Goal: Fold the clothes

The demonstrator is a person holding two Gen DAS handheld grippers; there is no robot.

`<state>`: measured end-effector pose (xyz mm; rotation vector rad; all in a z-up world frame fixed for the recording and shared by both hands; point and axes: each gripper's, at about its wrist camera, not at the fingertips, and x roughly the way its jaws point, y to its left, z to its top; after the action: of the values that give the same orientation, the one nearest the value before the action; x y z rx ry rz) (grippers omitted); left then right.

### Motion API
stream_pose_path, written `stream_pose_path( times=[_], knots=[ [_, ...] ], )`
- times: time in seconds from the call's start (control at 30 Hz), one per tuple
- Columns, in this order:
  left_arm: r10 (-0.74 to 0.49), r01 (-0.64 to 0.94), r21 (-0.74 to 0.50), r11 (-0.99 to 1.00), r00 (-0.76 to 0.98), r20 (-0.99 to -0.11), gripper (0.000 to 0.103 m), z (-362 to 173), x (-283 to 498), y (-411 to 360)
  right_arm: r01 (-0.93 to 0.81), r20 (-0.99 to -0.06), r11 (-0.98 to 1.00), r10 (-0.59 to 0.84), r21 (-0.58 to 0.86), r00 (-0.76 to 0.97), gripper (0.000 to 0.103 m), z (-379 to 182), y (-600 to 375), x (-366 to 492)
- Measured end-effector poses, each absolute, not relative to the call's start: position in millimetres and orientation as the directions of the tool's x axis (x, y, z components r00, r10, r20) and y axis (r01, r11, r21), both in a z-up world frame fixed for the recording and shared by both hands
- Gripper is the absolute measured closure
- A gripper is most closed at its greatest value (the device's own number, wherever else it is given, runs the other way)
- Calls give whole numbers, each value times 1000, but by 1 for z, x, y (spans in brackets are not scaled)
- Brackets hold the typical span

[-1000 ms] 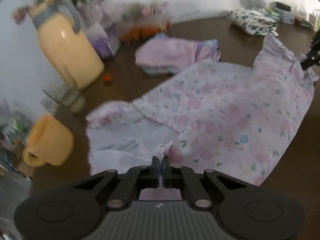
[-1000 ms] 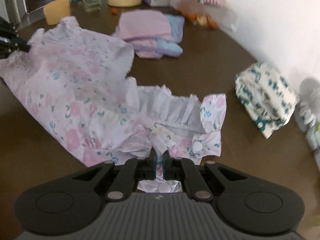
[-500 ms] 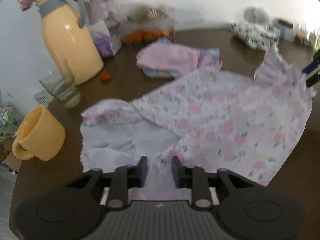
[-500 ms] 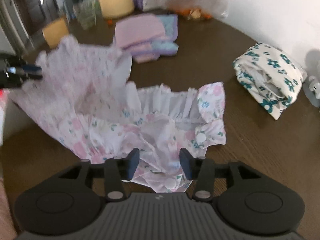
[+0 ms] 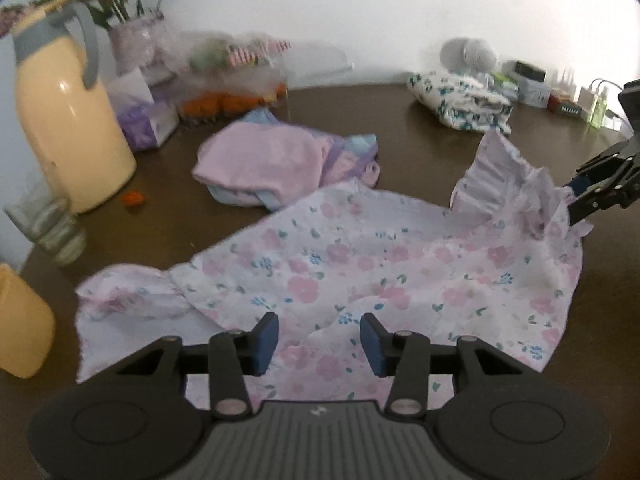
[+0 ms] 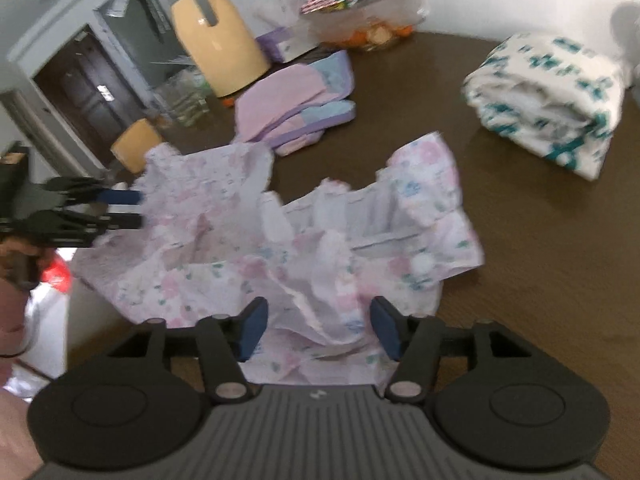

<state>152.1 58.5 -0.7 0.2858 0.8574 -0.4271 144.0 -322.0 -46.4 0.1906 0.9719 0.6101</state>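
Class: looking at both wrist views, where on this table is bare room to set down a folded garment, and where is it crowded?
Bare brown table lies between the pink folded pile, the teal-print bundle and the floral garment. More lies right of that garment. It is crowded by the yellow flask, glass and mug.

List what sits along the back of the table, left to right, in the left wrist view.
Yellow jug → purple tissue box → bag of oranges → folded pink and blue clothes → folded white garment with teal flowers → right gripper at the floral dress's far corner.
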Motion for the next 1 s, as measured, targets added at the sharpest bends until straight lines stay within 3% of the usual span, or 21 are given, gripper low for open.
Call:
stream_pose_path(
  times=[0.07,0.17,0.43,0.63,0.77,1.0],
  knots=[
    [-261,485,58,872,563,-784,64,-7,154,56,-414,-707,794,595,444,382,96,-51,-320,142],
    [-277,507,50,860,548,-789,71,-13,153,51,-416,-715,793,594,444,370,99,-49,-319,134],
    [-302,579,80,812,533,-791,71,-18,145,35,-349,-770,832,541,431,339,98,-18,-327,97],
    [-296,559,91,824,561,-773,69,-13,134,41,-216,-809,881,472,420,351,88,-39,-329,114],
    [-301,529,89,844,604,-738,67,2,114,58,-221,-798,896,443,385,408,48,-21,-329,110],
    [-302,494,70,867,632,-714,69,7,79,77,-224,-769,920,392,322,505,47,12,-328,104]
  ],
)
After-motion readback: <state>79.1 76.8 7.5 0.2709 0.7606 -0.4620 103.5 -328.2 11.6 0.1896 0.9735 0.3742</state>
